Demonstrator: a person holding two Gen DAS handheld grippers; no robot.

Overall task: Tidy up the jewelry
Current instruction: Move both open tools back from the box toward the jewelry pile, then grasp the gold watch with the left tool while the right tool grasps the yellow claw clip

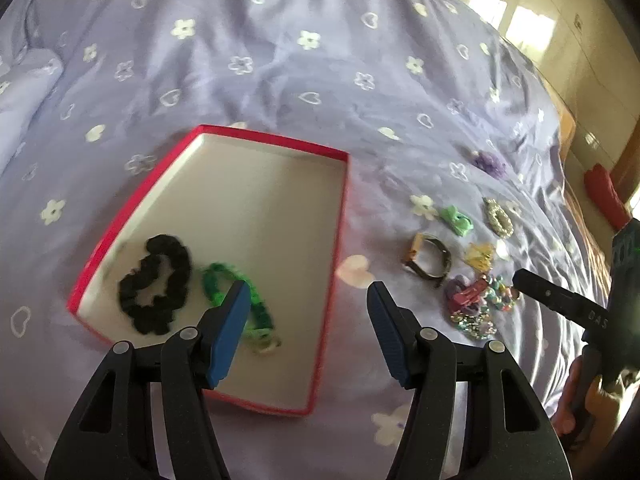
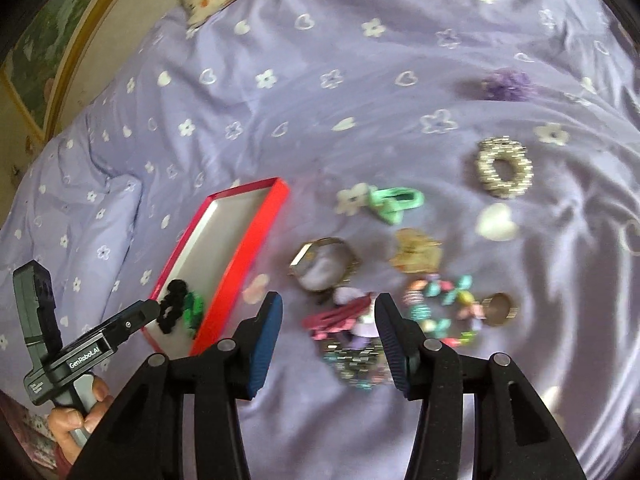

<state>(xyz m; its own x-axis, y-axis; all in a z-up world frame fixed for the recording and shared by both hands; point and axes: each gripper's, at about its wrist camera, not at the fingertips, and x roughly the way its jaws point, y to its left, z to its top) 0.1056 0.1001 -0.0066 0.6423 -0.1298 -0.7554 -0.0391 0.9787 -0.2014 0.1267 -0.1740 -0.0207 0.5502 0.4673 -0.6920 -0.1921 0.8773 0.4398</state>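
A: Left tool [image 1: 308,300]?
B: Jaws spread wide, nothing between the blue pads. It hangs over the near right part of the shallow red-rimmed cardboard box with a white inside [image 1: 256,216], which lies on the lilac bedcover printed with white flowers and hearts [image 1: 280,60].
A: In the box?
B: Two items at the near left end: a black ruffled fabric scrunchie [image 1: 154,284] and, just to its right, a bright green beaded band [image 1: 224,292], partly hidden behind the left pad. The rest of the box floor is bare white.
A: Right tool [image 2: 328,316]?
B: Also spread open and gripping nothing. It hovers above the loose pile on the bedcover, right of the box.
A: What's in the pile?
B: Between the pads, a dark pink hair clip [image 2: 340,316] lying over a sequinned multicoloured piece [image 2: 356,360]; blur hides the detail. To the right, a string of pastel beads [image 2: 444,312] and a small round gold-toned piece [image 2: 498,308]. Farther off: a gold-rimmed bangle-like ring [image 2: 324,262], a yellowish clip [image 2: 416,252], a mint green bow clip [image 2: 394,202], a silver beaded scrunchie [image 2: 504,168] and a purple fluffy hair tie [image 2: 506,86], well apart.
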